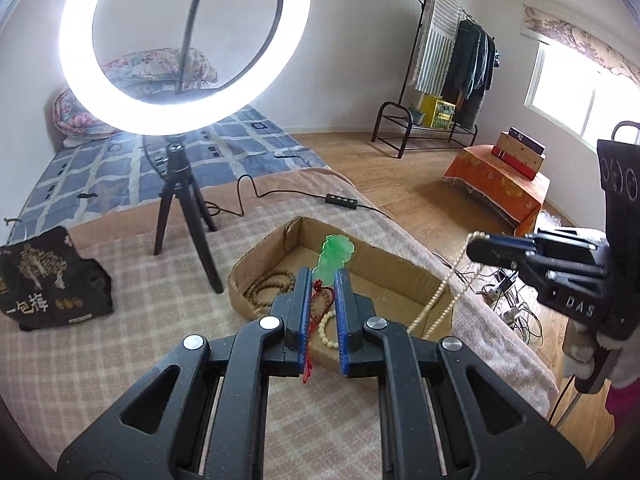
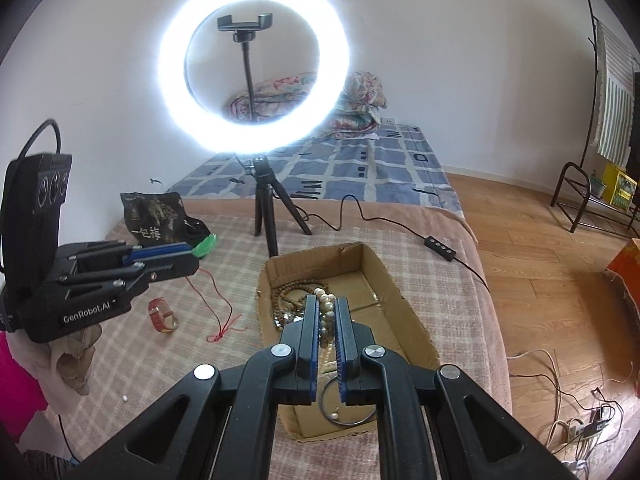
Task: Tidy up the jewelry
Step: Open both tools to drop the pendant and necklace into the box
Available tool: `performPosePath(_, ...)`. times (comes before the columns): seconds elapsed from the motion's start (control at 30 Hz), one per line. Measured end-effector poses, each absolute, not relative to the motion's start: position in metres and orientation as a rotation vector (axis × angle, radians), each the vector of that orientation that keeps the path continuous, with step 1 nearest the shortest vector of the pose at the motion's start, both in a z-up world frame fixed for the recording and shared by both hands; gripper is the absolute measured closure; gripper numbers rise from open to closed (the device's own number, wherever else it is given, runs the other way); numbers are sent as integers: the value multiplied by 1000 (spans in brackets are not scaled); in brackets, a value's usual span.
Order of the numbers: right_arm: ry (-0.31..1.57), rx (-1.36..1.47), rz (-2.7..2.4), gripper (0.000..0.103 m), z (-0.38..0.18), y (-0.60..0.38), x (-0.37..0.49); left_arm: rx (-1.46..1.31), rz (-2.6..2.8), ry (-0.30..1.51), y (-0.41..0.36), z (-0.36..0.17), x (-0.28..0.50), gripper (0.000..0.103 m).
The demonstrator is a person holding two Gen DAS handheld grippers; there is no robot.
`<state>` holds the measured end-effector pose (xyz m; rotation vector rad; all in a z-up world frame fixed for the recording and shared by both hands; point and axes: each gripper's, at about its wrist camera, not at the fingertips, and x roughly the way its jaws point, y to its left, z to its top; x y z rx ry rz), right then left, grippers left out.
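Observation:
My left gripper [image 1: 322,276] is shut on a green jade pendant [image 1: 335,255], and the pendant's red cord [image 1: 316,300] trails down between the pads. It hovers above the near-left end of an open cardboard box [image 1: 400,276]. Inside lie a brown bead necklace [image 1: 270,286] and a white bead bracelet [image 1: 326,330]. My right gripper [image 2: 326,302] is shut on a pearl necklace [image 2: 325,312] over the same box [image 2: 384,276]. The loop of pearls [image 1: 444,292] hangs down at the box's right end. A red strap watch [image 2: 162,316] lies on the blanket under the left gripper [image 2: 194,258].
A lit ring light [image 2: 254,80] on a black tripod [image 2: 266,208] stands behind the box. Its cable and switch [image 2: 440,248] run to the right. A black printed bag [image 2: 156,216] sits at the left. The bed's edge drops to a wooden floor with tangled cables [image 2: 580,420].

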<state>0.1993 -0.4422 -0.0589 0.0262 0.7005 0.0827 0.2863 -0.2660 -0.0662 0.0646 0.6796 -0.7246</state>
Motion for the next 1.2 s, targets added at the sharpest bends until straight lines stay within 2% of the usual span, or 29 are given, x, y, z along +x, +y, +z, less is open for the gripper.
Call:
performPosePath(0.6, 775, 73, 65, 98, -101, -468, 206, 92, -719, 724, -319, -82, 310, 93)
performPosePath(0.63, 776, 75, 60, 94, -102, -468, 206, 93, -715, 725, -320, -84, 310, 93)
performPosePath(0.67, 777, 77, 53, 82, -104, -469, 206, 95, -713, 728, -320, -84, 311, 93)
performPosePath(0.73, 772, 89, 39, 69, -106, -472, 205, 103, -713, 733, -321, -85, 311, 93)
performPosePath(0.8, 775, 106, 32, 65, -109, -476, 204, 114, -701, 736, -324, -87, 312, 91)
performPosePath(0.87, 773, 115, 12, 43, -111, -478, 203, 115, -693, 736, -323, -88, 311, 64)
performPosePath(0.93, 765, 112, -4, 35, -111, -479, 201, 109, -689, 718, -320, -87, 309, 58)
performPosePath(1.0, 767, 108, -8, 30, -111, -477, 200, 114, -681, 717, -320, -87, 309, 58)
performPosePath(1.13, 760, 91, -19, 16, -110, -472, 197, 111, -679, 718, -317, -85, 307, 57)
performPosePath(1.2, 757, 85, -26, 12, -110, -469, 196, 117, -678, 714, -317, -84, 306, 48)
